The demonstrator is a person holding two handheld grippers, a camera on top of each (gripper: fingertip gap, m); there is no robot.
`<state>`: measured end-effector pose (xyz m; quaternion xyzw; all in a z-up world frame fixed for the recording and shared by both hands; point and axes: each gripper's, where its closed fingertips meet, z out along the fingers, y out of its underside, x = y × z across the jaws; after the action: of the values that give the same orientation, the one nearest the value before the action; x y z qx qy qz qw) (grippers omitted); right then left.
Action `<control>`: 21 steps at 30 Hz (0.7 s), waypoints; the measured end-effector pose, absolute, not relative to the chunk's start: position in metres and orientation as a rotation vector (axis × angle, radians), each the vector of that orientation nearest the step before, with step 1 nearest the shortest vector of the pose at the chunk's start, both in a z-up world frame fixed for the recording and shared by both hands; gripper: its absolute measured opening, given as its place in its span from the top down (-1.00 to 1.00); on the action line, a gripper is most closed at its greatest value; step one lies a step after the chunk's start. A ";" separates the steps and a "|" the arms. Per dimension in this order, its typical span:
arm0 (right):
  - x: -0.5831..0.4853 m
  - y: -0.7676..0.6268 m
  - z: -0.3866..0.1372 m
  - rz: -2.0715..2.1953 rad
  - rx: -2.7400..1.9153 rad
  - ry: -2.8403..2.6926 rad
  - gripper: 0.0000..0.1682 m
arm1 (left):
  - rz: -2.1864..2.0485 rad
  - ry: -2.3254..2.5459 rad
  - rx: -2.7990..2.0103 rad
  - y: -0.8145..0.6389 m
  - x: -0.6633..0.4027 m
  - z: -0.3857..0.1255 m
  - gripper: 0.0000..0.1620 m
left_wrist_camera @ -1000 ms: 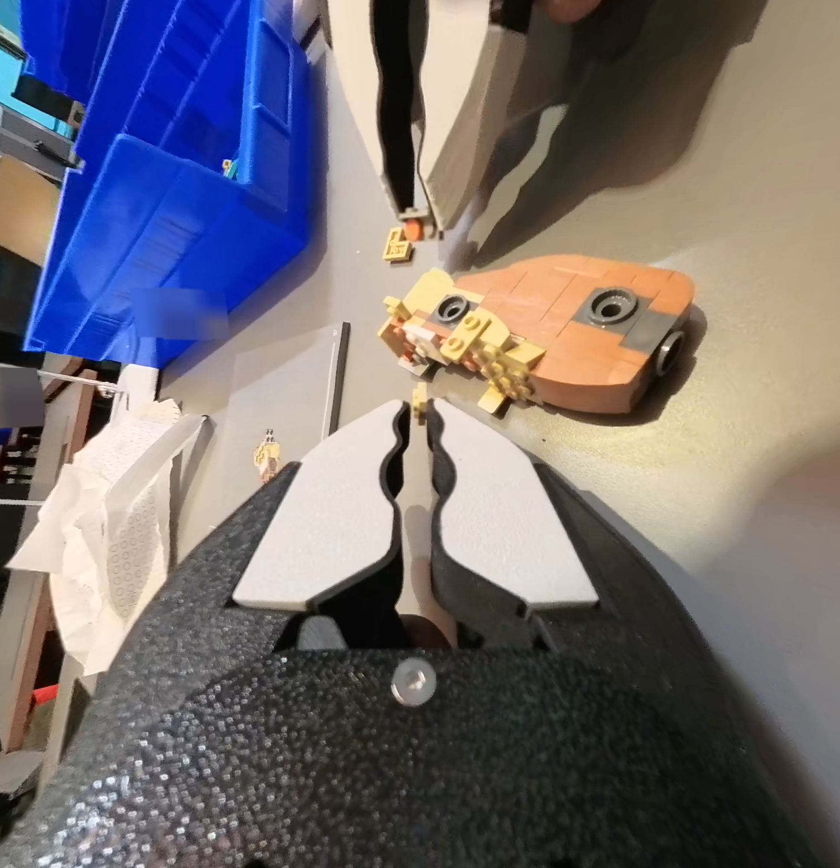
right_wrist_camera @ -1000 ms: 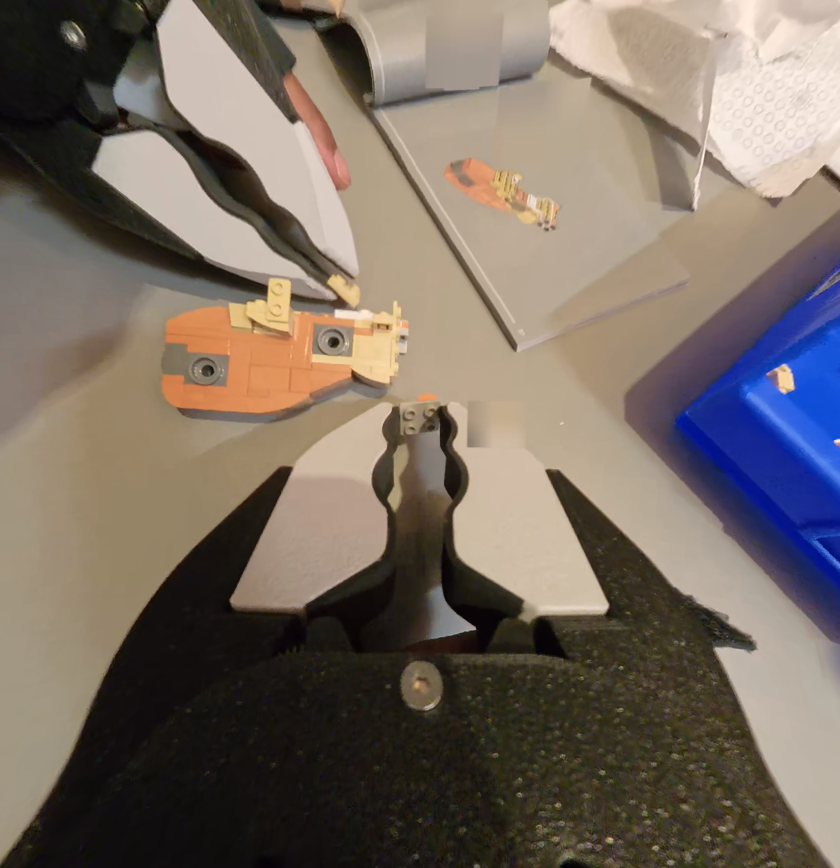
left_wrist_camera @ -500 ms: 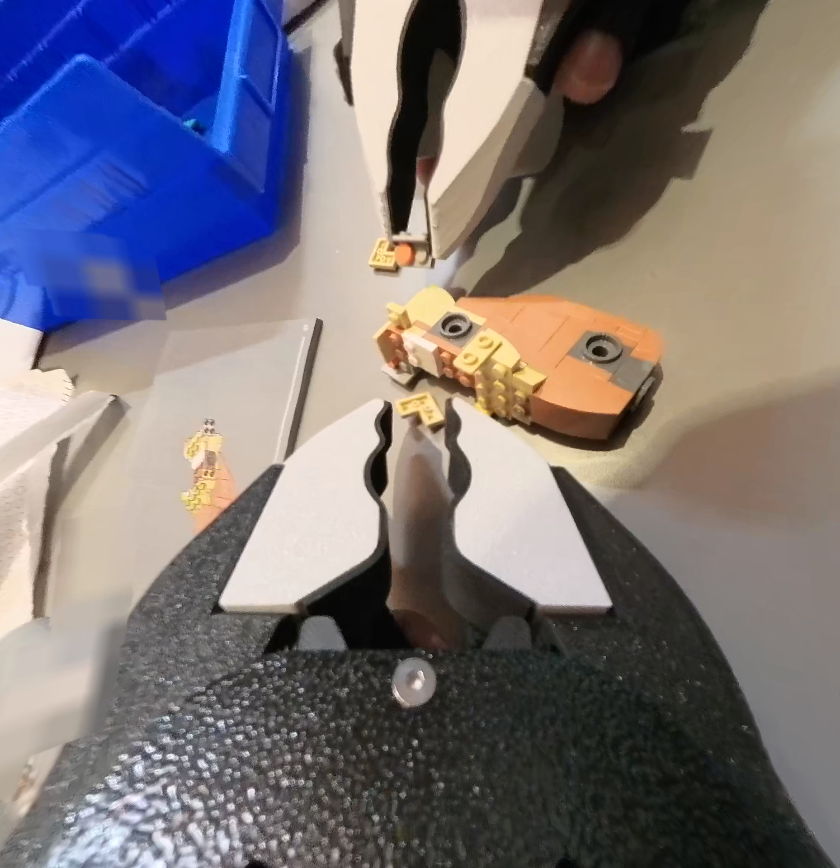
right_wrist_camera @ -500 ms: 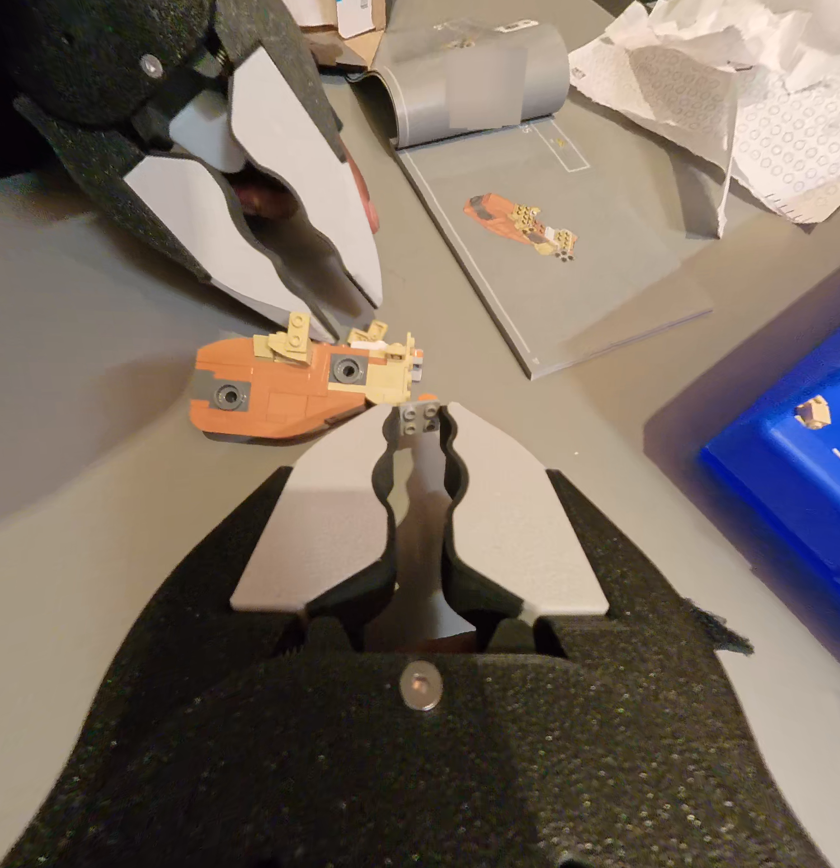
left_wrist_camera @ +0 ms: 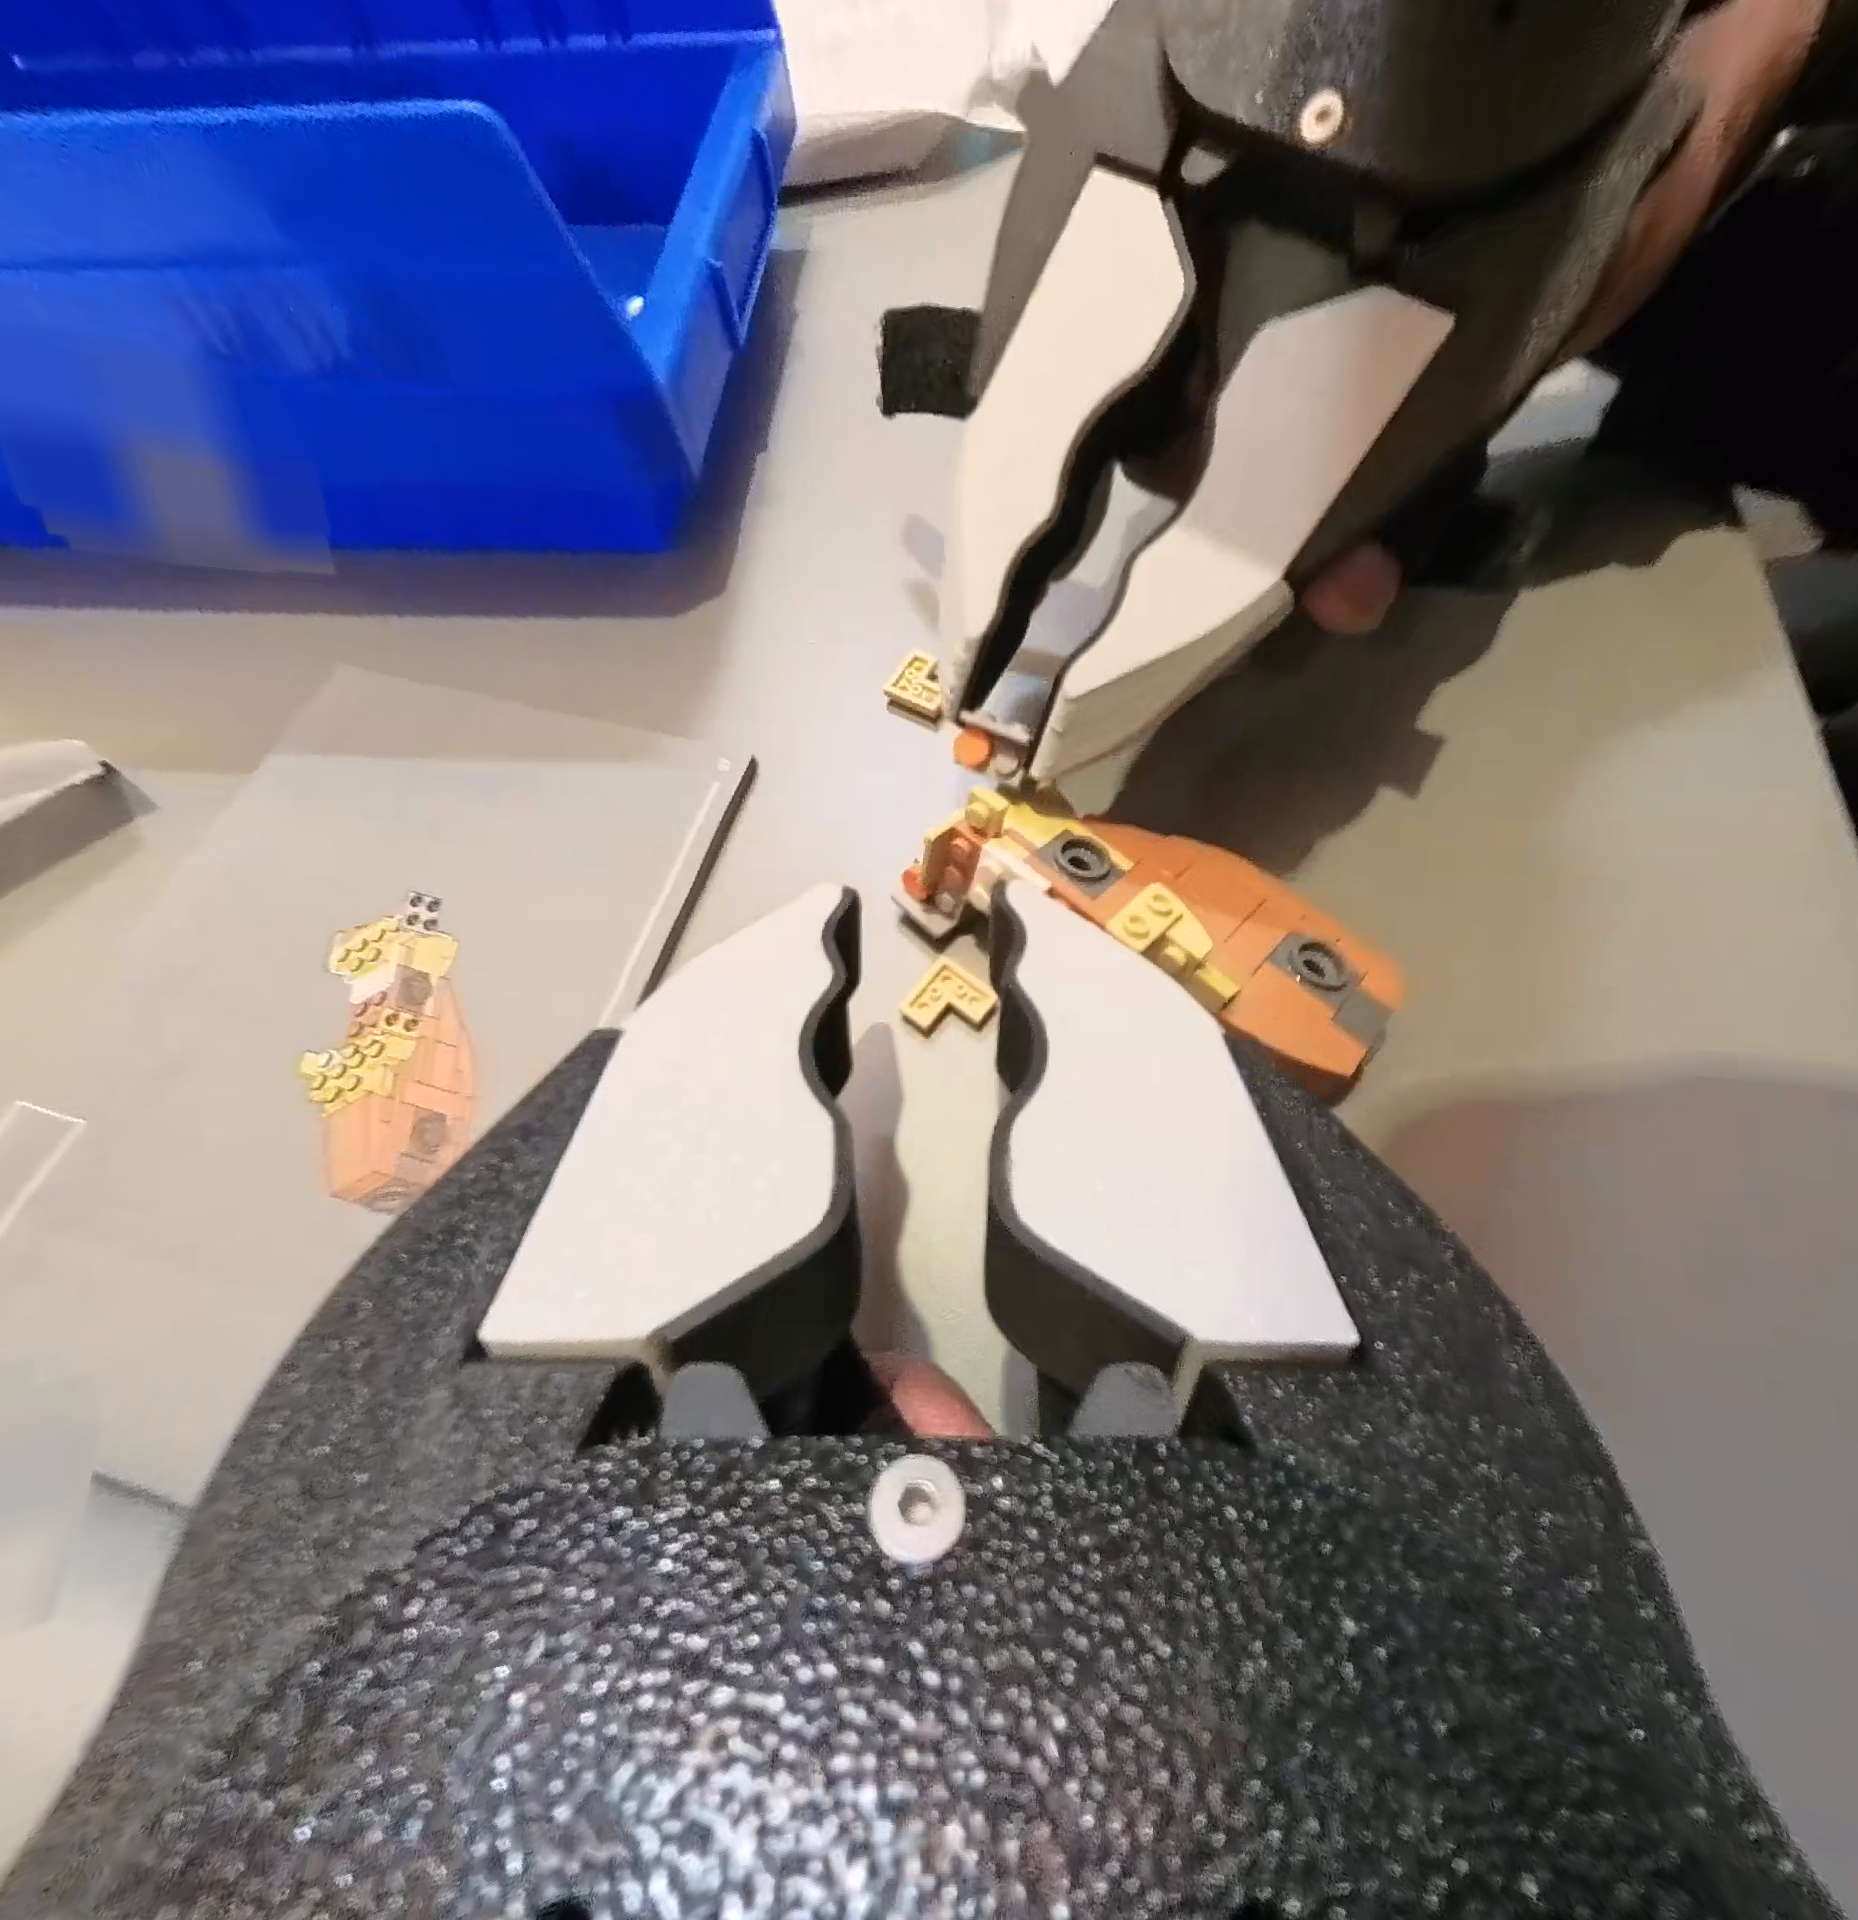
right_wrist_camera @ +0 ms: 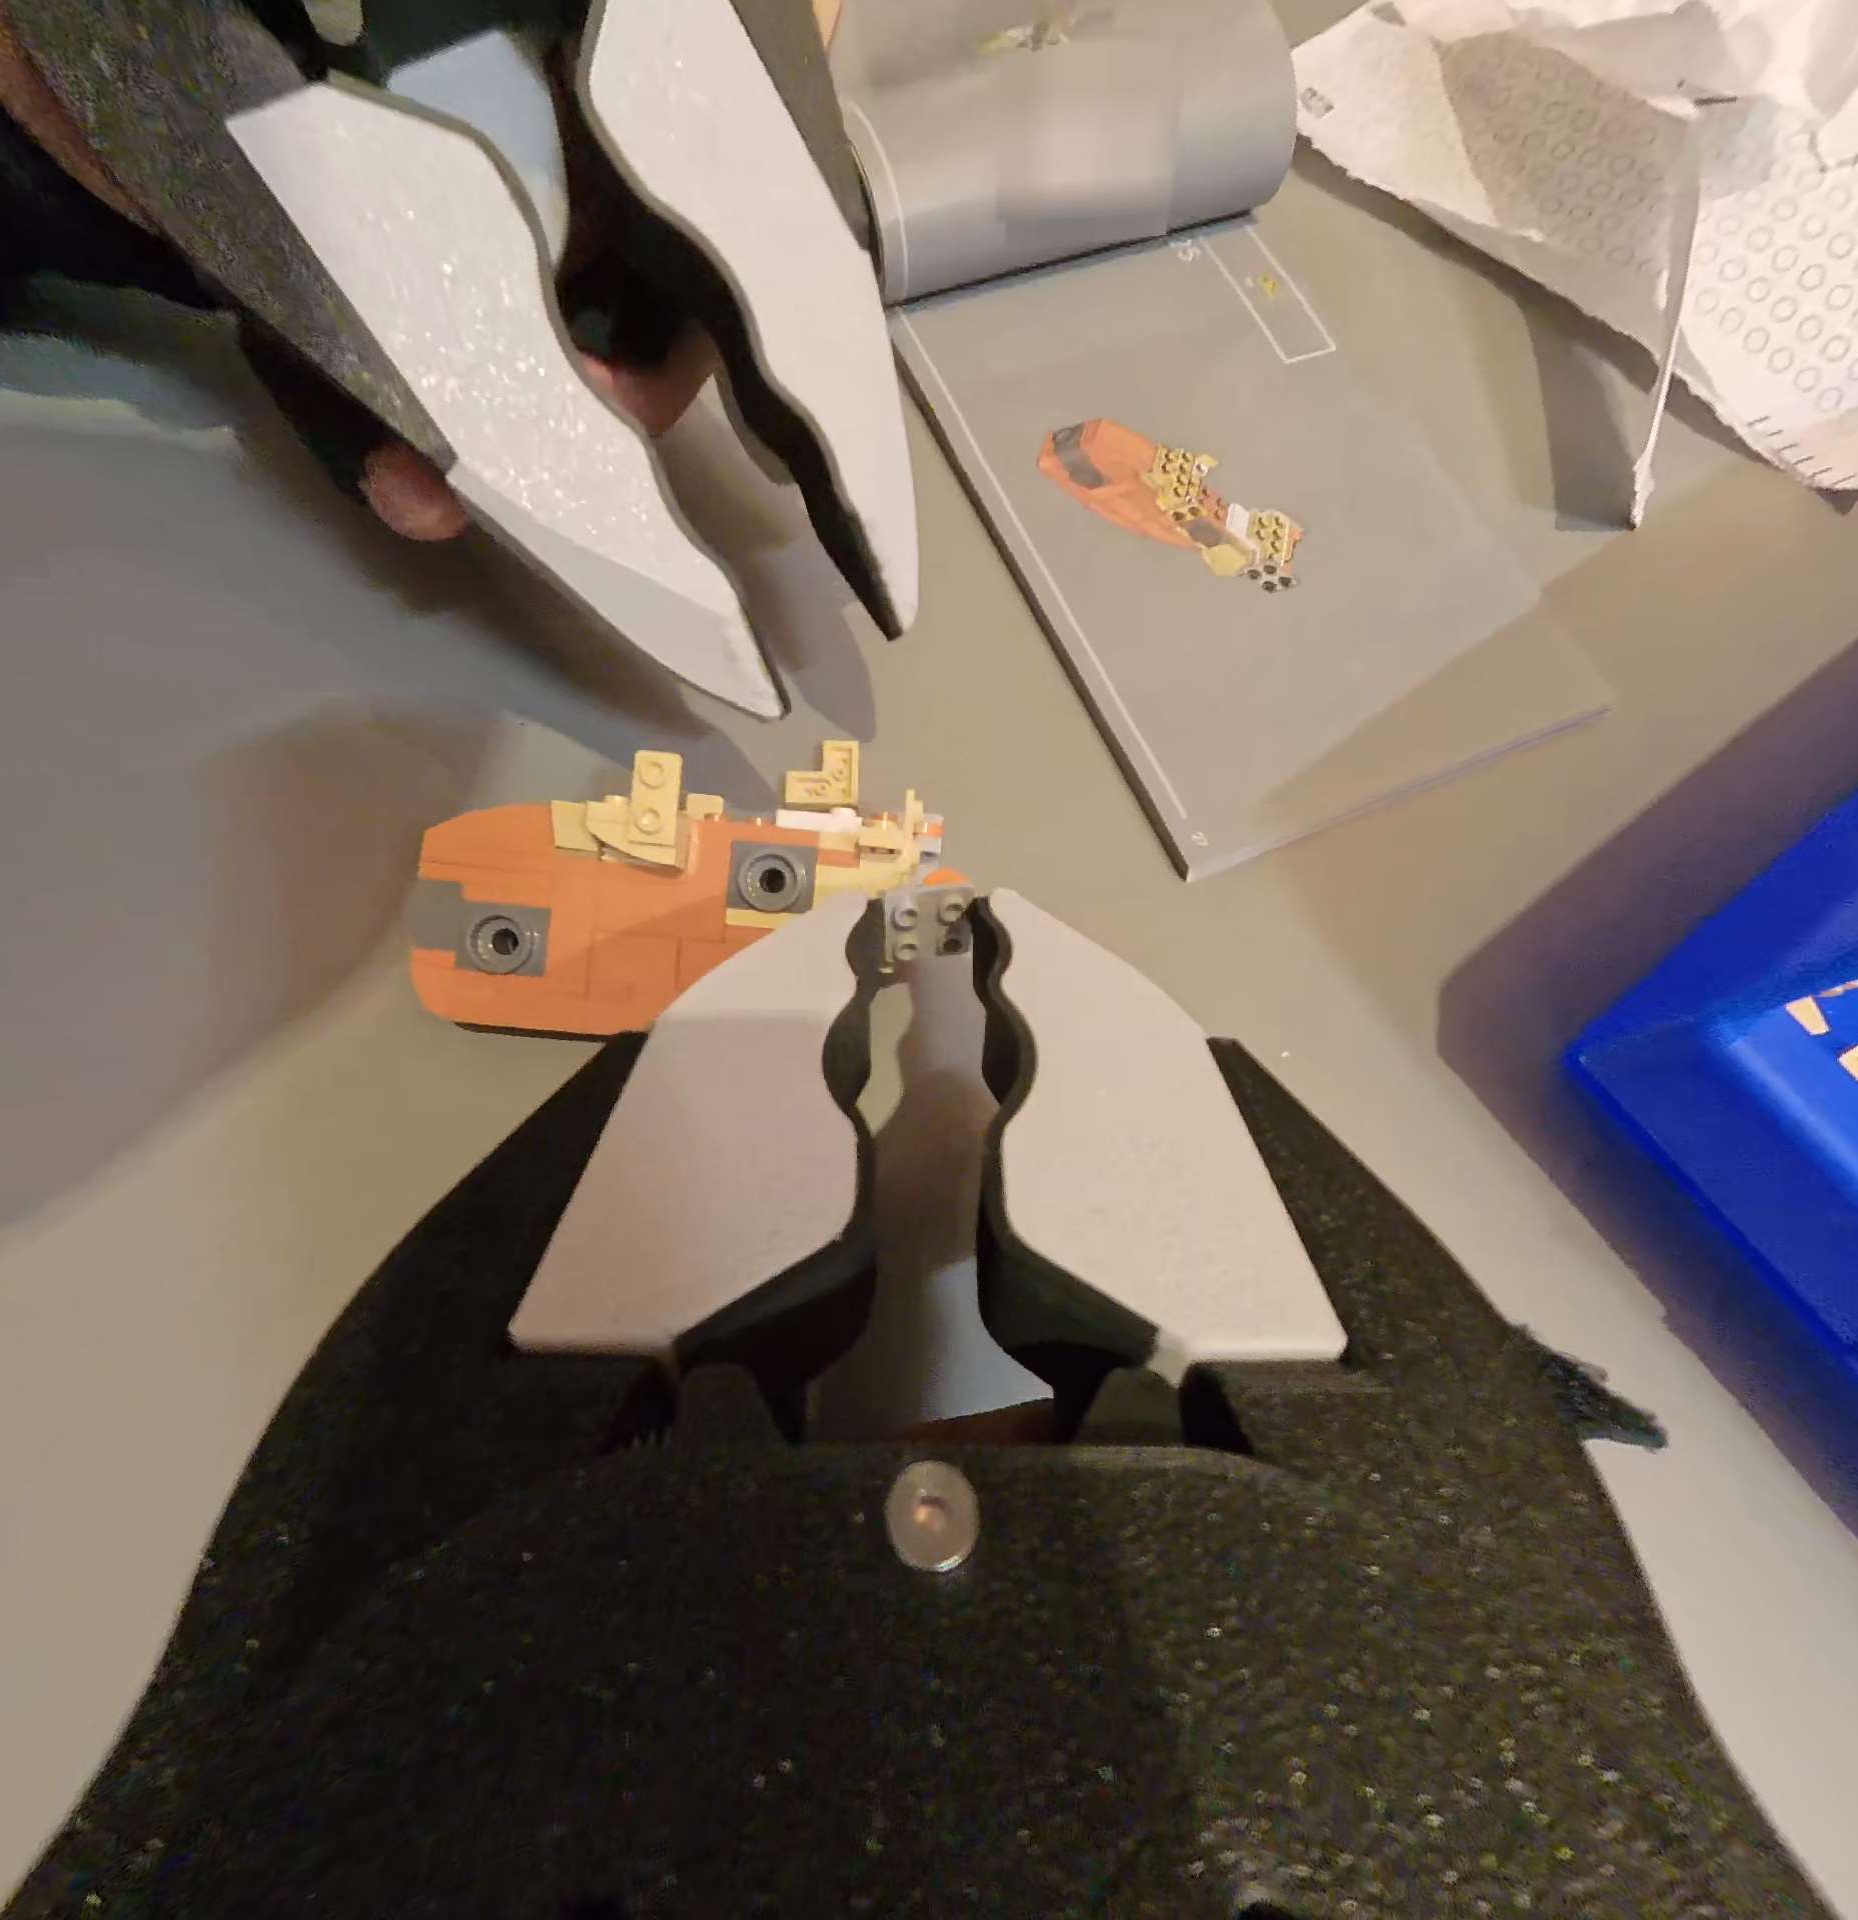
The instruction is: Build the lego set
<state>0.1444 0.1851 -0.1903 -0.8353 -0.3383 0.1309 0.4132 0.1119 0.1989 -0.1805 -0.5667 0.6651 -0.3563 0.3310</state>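
Lego model [right_wrist_camera: 592, 925]: orange-brown hull, tan pieces on top, dark grey round studs, small white strip. Loose L-shaped piece [left_wrist_camera: 951, 995]: tan. Small plate [right_wrist_camera: 927, 927] between right gripper [right_wrist_camera: 920, 925] jaws: dark grey. Both grippers: light grey fingers, speckled black bodies. Bin [left_wrist_camera: 385, 312]: bright blue. Instruction booklet [right_wrist_camera: 1268, 623]: grey page, orange-and-tan model picture. Crumpled paper [right_wrist_camera: 1683, 208]: white, ring pattern. Table [right_wrist_camera: 229, 1195]: plain grey.

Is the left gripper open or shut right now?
Open. The left gripper shows a clear gap between its fingertips, holding nothing; a tan L-shaped piece lies on the table in that gap.
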 end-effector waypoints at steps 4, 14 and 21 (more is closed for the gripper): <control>0.142 0.186 -0.192 0.320 -2.123 -0.852 0.81 | -0.983 1.696 -1.571 0.199 0.118 -0.184 0.72; 0.138 0.190 -0.192 0.257 -2.142 -0.890 0.81 | -0.876 1.673 -1.604 0.204 0.129 -0.195 0.75; 0.134 0.190 -0.192 0.225 -2.138 -0.919 0.81 | -0.876 1.657 -1.597 0.204 0.128 -0.193 0.76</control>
<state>0.1339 0.1905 -0.1916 -0.8416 -0.3618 0.0886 0.3910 0.1280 0.2042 -0.1926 -0.6115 0.6345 -0.3354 0.3330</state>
